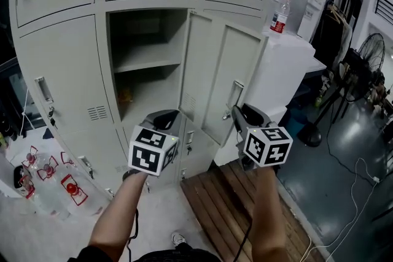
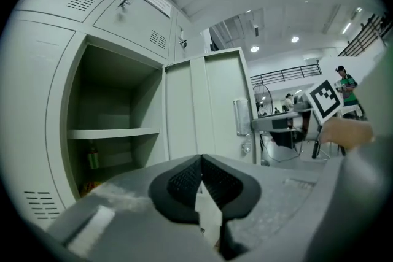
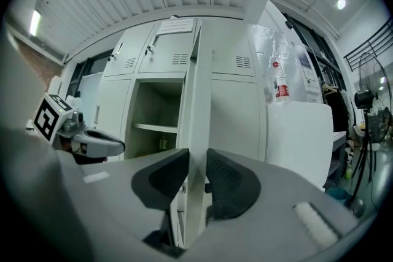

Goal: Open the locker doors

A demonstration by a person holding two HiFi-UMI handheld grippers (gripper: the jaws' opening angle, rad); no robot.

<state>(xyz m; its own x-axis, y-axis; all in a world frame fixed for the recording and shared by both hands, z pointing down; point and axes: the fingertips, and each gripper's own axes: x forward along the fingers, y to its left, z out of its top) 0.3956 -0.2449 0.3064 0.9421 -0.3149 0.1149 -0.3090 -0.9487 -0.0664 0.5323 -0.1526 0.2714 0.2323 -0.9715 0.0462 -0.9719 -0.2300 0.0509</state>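
The middle pale grey metal locker door (image 1: 224,80) stood swung out to the right of its compartment, in the second row of the pale grey metal locker bank (image 1: 61,64). The compartment lay bare behind it, with a flat inner shelf (image 1: 147,59) across its upper part.

The right gripper (image 1: 238,115) was at the free edge of that door, close to its handle. In the right gripper view the door's thin edge (image 3: 198,101) ran upright between the jaws, which were drawn in narrow, with both dark pads against its two faces.

The left gripper (image 1: 166,118) was held in front of the open compartment, apart from the door. Its jaws were together at the tips with nothing between them.

A clear plastic bottle with a red label (image 1: 280,14) stood upright on the white cabinet (image 1: 288,70) to the right of the lockers.
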